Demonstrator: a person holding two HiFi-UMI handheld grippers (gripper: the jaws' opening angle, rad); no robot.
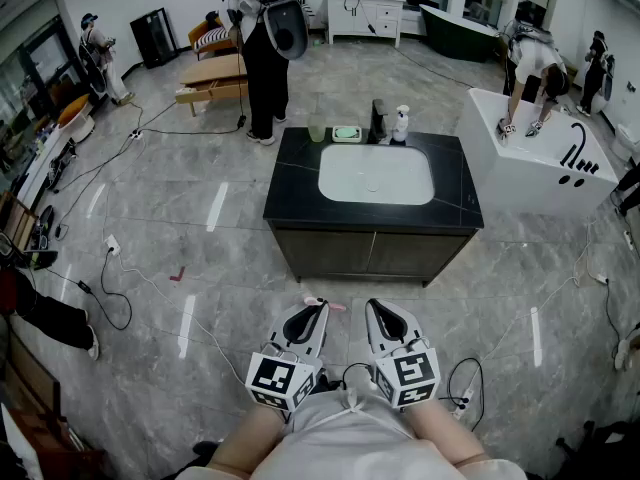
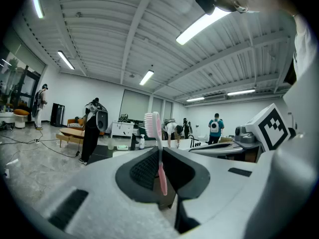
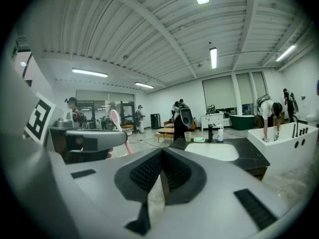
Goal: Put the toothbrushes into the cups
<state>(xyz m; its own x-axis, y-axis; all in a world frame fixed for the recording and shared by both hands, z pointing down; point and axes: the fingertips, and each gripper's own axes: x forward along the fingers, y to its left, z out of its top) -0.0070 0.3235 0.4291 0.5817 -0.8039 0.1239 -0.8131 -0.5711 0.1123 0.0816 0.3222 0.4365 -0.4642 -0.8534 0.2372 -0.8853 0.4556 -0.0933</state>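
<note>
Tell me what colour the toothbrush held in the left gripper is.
The toothbrush is pink, with paler bristles; the left gripper view shows it best.

White grippers [image 1: 318,308], black ribbed fingers [image 2: 144,171], marker cubes [image 1: 283,380]

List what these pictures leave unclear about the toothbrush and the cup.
- Toothbrush handle end: left gripper view, buried between the shut jaws of the left gripper.
- Toothbrush in head view: only a pink tip shows past that gripper.
- Cup contents: head view, too small and far; both gripper views, too small as well.
</note>
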